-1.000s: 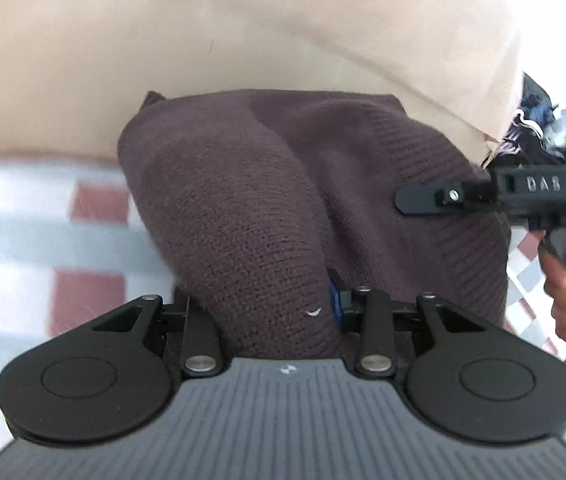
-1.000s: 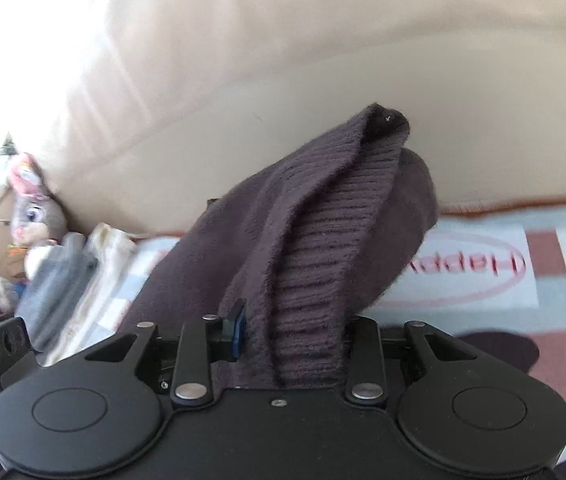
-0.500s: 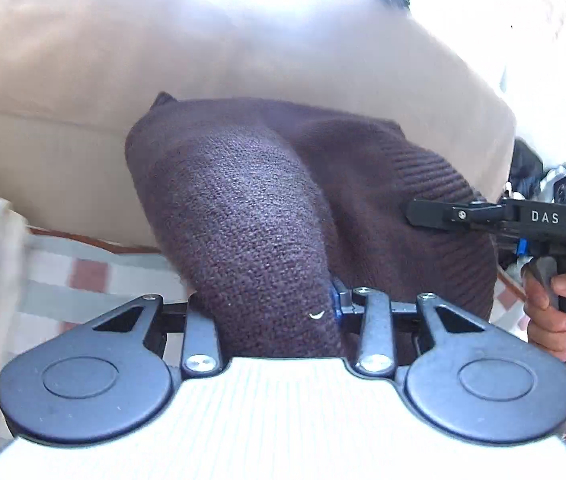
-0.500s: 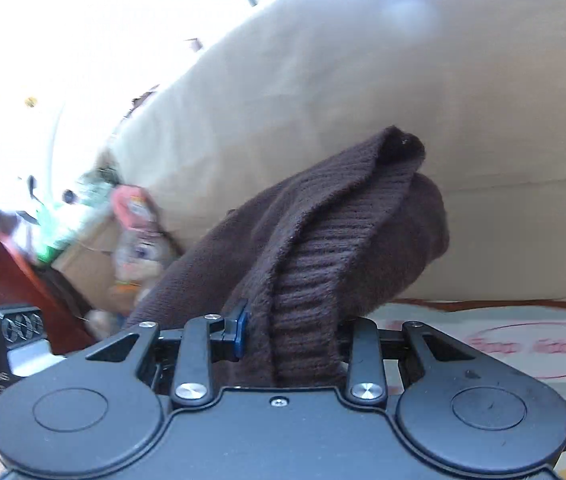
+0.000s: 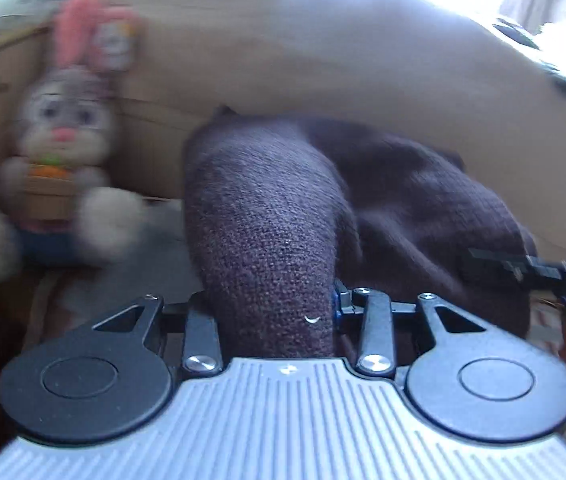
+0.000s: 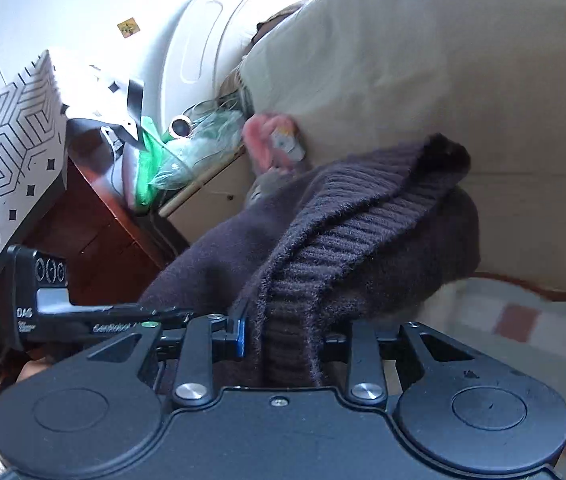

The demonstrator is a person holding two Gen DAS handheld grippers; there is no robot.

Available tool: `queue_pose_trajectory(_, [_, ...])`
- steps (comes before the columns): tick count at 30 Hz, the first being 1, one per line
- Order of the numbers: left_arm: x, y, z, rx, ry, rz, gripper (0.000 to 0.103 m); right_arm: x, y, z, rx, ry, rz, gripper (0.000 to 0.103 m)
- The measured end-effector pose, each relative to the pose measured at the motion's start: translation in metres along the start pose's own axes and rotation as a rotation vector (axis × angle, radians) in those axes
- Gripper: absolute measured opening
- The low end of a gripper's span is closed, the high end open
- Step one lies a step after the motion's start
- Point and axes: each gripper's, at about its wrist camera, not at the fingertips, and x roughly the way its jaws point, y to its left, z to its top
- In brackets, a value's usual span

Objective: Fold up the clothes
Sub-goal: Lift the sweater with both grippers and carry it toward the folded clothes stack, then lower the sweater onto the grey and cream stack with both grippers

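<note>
A dark brown knitted sweater (image 5: pixel 267 216) is bunched up and held in the air between both grippers. My left gripper (image 5: pixel 277 312) is shut on a thick fold of it; the knit hides the fingertips. My right gripper (image 6: pixel 283 340) is shut on the sweater's ribbed edge (image 6: pixel 323 248), which rises in a ridge ahead of it. In the left wrist view the right gripper (image 5: pixel 531 268) shows at the far right edge. In the right wrist view the left gripper (image 6: pixel 63 304) shows at the left.
A plush rabbit (image 5: pixel 63 152) sits at the left against a beige cushion (image 5: pixel 323 60). A checked blanket (image 6: pixel 523 332) lies below at the right. A patterned box (image 6: pixel 7 144), dark wooden furniture (image 6: pixel 95 236) and green plastic clutter (image 6: pixel 163 160) stand at the left.
Both grippers have swung left with the sweater still in them. The plush rabbit and the wooden furniture have come into view; the checked blanket has mostly left it.
</note>
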Motion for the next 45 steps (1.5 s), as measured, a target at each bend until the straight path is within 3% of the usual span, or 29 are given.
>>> queue_pose_trajectory(4, [0.03, 0.049, 0.031, -0.048, 0.024, 0.063, 0.035, 0.054, 0.0, -0.005, 0.063, -0.016, 0.047, 0.033])
queue_pose_trajectory(7, [0.068, 0.079, 0.034, -0.126, 0.04, 0.062, 0.037, 0.094, -0.012, -0.008, 0.105, -0.085, 0.061, 0.034])
queue_pose_trajectory(10, [0.12, 0.118, 0.015, -0.237, 0.087, 0.09, 0.043, 0.138, -0.054, -0.022, 0.136, -0.152, 0.068, 0.045])
queue_pose_trajectory(13, [0.18, 0.146, -0.01, -0.212, 0.192, 0.176, 0.043, 0.169, -0.119, -0.054, 0.394, -0.062, 0.047, 0.048])
queue_pose_trajectory(14, [0.195, 0.151, -0.021, -0.202, 0.209, 0.204, 0.043, 0.172, -0.134, -0.065, 0.426, -0.045, 0.088, 0.048])
queue_pose_trajectory(15, [0.197, 0.152, -0.03, -0.194, 0.172, 0.18, 0.044, 0.168, -0.142, -0.074, 0.432, -0.053, 0.105, 0.048])
queue_pose_trajectory(19, [0.188, 0.147, -0.041, -0.138, 0.114, 0.142, 0.044, 0.145, -0.162, -0.09, 0.401, -0.064, 0.108, 0.049])
queue_pose_trajectory(21, [0.18, 0.145, -0.044, -0.136, 0.103, 0.136, 0.046, 0.133, -0.169, -0.092, 0.409, -0.072, 0.124, 0.056])
queue_pose_trajectory(23, [0.163, 0.144, -0.052, -0.157, 0.07, 0.121, 0.046, 0.127, -0.17, -0.092, 0.412, -0.062, 0.152, 0.072])
queue_pose_trajectory(27, [0.122, 0.146, -0.074, -0.17, -0.018, 0.149, 0.048, 0.123, -0.172, -0.098, 0.422, -0.019, 0.196, 0.072])
queue_pose_trajectory(30, [0.09, 0.156, -0.099, -0.234, -0.067, 0.139, 0.053, 0.127, -0.171, -0.103, 0.4, 0.008, 0.172, 0.074])
queue_pose_trajectory(34, [0.068, 0.166, -0.137, -0.305, -0.059, 0.077, 0.06, 0.148, -0.176, -0.114, 0.427, 0.062, 0.172, 0.075])
queue_pose_trajectory(37, [0.076, 0.174, -0.158, -0.247, -0.124, 0.082, 0.06, 0.164, -0.183, -0.129, 0.529, 0.115, 0.281, 0.075])
queue_pose_trajectory(40, [0.086, 0.168, -0.167, -0.162, -0.096, 0.044, 0.06, 0.165, -0.184, -0.143, 0.547, 0.12, 0.281, 0.075])
queue_pose_trajectory(45, [0.103, 0.159, -0.174, -0.061, -0.097, 0.078, 0.069, 0.177, -0.18, -0.151, 0.508, 0.17, 0.243, 0.075])
